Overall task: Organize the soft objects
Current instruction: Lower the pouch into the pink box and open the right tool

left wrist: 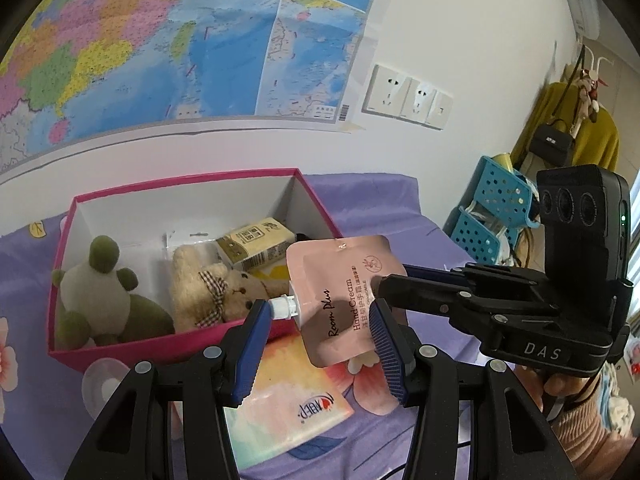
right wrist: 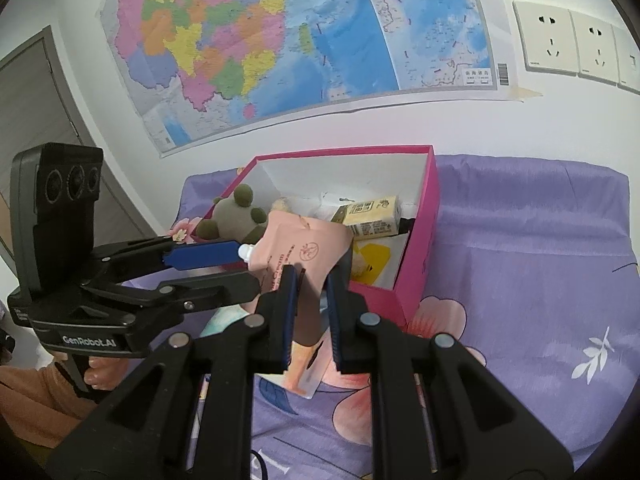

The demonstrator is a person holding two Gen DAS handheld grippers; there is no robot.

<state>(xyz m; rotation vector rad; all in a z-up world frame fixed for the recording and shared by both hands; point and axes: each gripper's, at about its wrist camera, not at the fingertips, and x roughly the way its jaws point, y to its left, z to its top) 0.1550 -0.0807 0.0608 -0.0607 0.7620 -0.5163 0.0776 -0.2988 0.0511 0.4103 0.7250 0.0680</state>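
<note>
A pink hand cream pouch (left wrist: 340,300) with a white cap hangs in the air just in front of the pink box (left wrist: 168,350). My right gripper (right wrist: 312,280) is shut on the pouch (right wrist: 304,256); in the left wrist view its fingers (left wrist: 404,284) pinch the pouch's right side. My left gripper (left wrist: 316,320) is open, its pads either side of the pouch, not gripping. The box holds a green and white plush (left wrist: 108,280), a tan teddy bear (left wrist: 216,292) and a yellow tissue pack (left wrist: 256,244).
A flat floral packet (left wrist: 280,392) lies on the purple floral bedsheet (right wrist: 540,280) in front of the box. A blue perforated basket rack (left wrist: 492,212) stands at the right. A map and wall sockets (right wrist: 560,44) are on the wall behind.
</note>
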